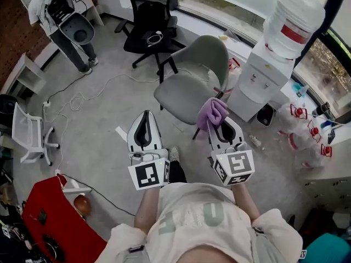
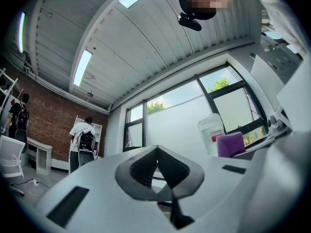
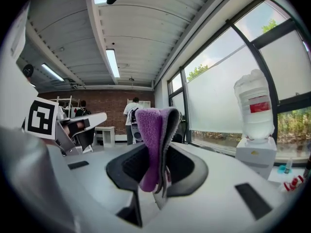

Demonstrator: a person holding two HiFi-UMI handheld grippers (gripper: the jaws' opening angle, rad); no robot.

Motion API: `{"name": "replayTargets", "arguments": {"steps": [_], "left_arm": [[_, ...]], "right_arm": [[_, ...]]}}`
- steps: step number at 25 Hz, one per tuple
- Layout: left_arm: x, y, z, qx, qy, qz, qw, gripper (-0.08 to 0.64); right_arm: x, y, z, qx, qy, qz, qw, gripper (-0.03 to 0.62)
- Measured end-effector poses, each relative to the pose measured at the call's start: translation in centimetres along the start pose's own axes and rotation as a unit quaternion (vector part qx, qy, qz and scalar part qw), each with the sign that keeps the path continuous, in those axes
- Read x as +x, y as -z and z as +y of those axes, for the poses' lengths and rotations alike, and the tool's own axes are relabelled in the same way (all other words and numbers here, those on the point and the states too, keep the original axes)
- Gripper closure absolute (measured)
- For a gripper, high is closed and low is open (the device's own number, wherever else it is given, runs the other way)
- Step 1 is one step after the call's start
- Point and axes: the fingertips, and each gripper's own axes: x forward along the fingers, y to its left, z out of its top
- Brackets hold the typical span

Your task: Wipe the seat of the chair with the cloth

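A grey shell chair (image 1: 192,84) stands on the floor ahead of me, its seat (image 1: 181,95) bare. My right gripper (image 1: 215,118) is held up in front of my chest, shut on a folded purple cloth (image 1: 211,113) that sticks up between the jaws (image 3: 154,144). It hangs near the chair's front right edge, above it. My left gripper (image 1: 145,126) is shut with nothing between its pads (image 2: 156,171), raised to the left of the chair. The purple cloth (image 2: 230,144) also shows at the right of the left gripper view.
A water dispenser (image 1: 263,75) with a large bottle (image 1: 290,21) stands right of the chair. A black office chair (image 1: 149,23) is behind it. Cables (image 1: 82,100) trail over the floor at left. A person (image 1: 60,21) stands far left. A white chair (image 1: 27,133) and red bag (image 1: 60,223) lie near left.
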Motion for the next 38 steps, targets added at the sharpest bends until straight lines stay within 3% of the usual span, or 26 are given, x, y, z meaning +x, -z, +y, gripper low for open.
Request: {"name": "replayTargets", "arguments": {"steps": [9,14,20,30,38], "left_arm": [[17.6,0.9,8.4,0.011,0.052,-0.014,0.9985,0.548],[24.4,2.0,10.2,0.002,0.087,-0.021,0.9960,0.548],[29.9,4.9,9.1,-0.024,0.110,0.006,0.9936,0.548],[36.6,6.3,7.4,-0.015,0.097,-0.002,0.9951,0.548],[39.0,9.0,5.8,-0.019,0.109,0.037,0.9932,0.548]], "right_arm": [[19.3,-4.7,-1.1,0.004,0.023,-0.019,1.000,0.505],[26.4,-5.5,-2.0,-0.002,0.028,-0.017,0.999,0.505],[30.9,-4.7,-5.6,-0.002,0.046,0.003,0.999,0.505],[35.5,-5.7,-11.0,0.028,0.037,-0.002,0.999,0.503],[36.6,-4.8,-13.7,0.055,0.048,0.011,0.997,0.503]]}}
